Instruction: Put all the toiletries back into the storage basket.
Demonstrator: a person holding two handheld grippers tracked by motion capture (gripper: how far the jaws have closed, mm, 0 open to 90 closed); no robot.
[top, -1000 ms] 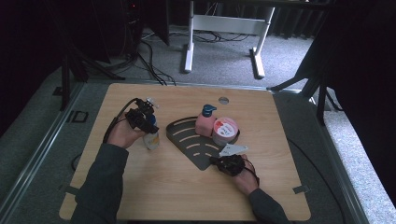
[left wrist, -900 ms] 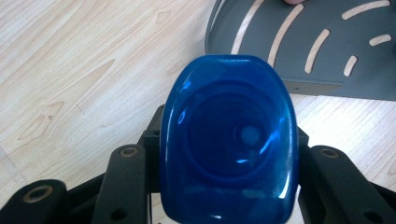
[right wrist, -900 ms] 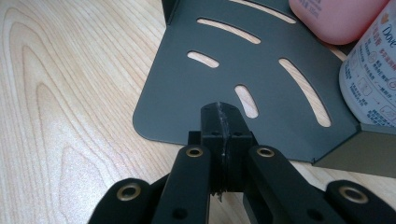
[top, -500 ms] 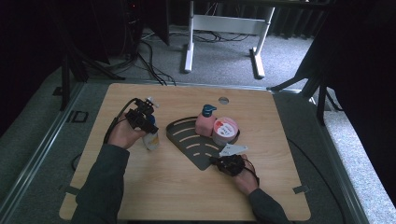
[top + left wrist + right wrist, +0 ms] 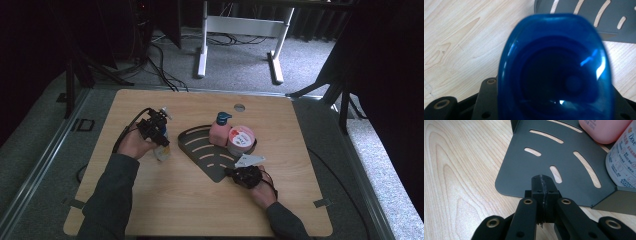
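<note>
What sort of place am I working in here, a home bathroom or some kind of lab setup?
Most likely a lab or recording studio, not a bathroom: a bare wooden table on grey carpet, cables trailing across the floor, dark curtains behind, and a white desk frame. The toiletries and grey rack look like props.

dim high view with dark surround, evenly lit tabletop, blurred blue cap [image 5: 554,67] with glare streaks
</note>
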